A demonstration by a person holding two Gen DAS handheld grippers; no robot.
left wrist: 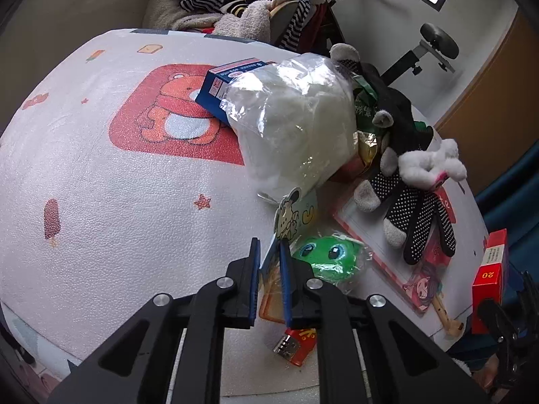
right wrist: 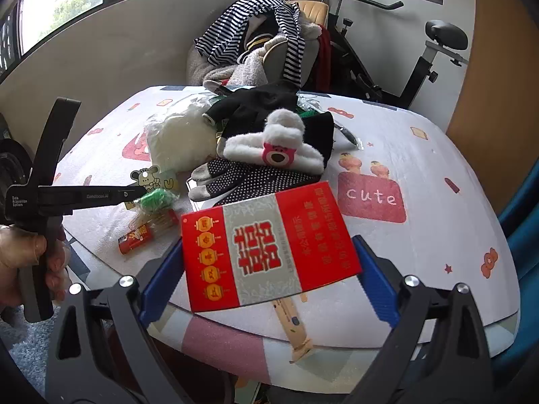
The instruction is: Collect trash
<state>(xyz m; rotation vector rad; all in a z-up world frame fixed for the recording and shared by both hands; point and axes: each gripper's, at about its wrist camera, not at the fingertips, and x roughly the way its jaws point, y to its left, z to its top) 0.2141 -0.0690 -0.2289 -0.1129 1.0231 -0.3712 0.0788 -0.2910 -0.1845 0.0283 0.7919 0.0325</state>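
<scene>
Left wrist view: the left claw (left wrist: 269, 262) pinches a flat cartoon-printed card packet (left wrist: 295, 217). The right claw (right wrist: 269, 262) grips a red-and-silver cigarette carton (right wrist: 266, 245) above the table (right wrist: 438, 235).

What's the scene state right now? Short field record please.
surface: table under a white cartoon-print cover
left hand-held gripper: shut on a thin cartoon card packet
right hand-held gripper: shut on a red carton, held flat across the jaws
beside left gripper: green toy in clear wrap, small red lighter-like item
pile: clear bag of white stuffing, blue box, dotted gloves, white plush clip
behind table: chair heaped with clothes, exercise bike
</scene>
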